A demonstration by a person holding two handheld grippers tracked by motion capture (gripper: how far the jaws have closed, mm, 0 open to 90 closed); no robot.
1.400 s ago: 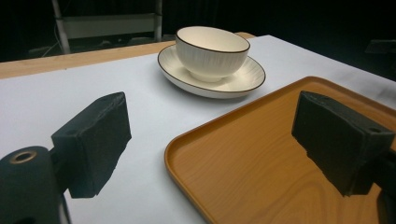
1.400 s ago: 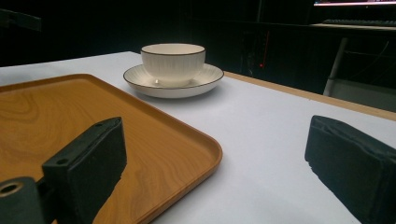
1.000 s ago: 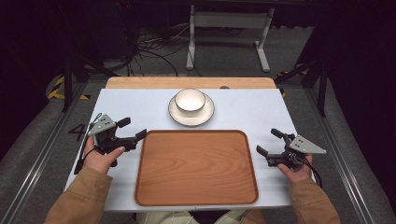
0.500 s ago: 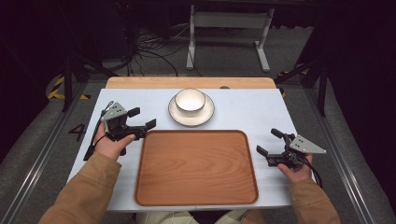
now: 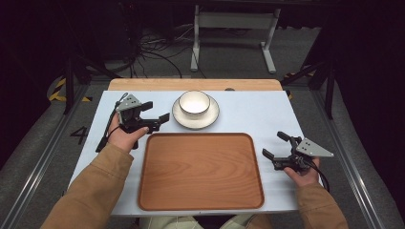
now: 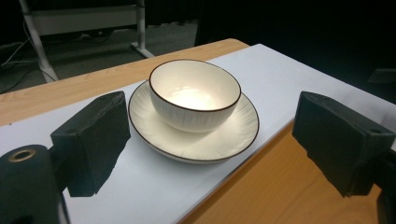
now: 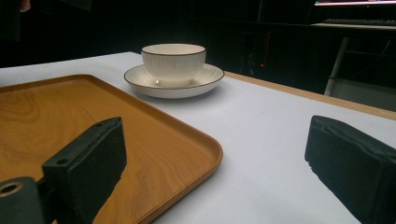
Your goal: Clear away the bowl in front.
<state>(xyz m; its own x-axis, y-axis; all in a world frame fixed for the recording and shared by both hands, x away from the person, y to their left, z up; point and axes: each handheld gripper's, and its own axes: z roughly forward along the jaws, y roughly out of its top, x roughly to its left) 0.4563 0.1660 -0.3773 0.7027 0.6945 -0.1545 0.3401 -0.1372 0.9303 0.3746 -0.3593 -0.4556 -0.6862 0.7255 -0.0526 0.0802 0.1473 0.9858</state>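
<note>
White-topped table (image 5: 248,114) with wooden far edge, dark room.

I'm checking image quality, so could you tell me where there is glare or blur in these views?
Left gripper view: bright glare inside the cream ceramic bowl, near black jaws soft. Right gripper view: jaws blurred, wooden tray lightly glossy. High view: white table cover evenly lit, surroundings dark.

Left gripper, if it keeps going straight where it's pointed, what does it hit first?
Most likely the saucer rim, then the bowl sitting on it. The left gripper is open and aimed right at them, with bare white tabletop between. Its height above the table is hard to judge.
</note>
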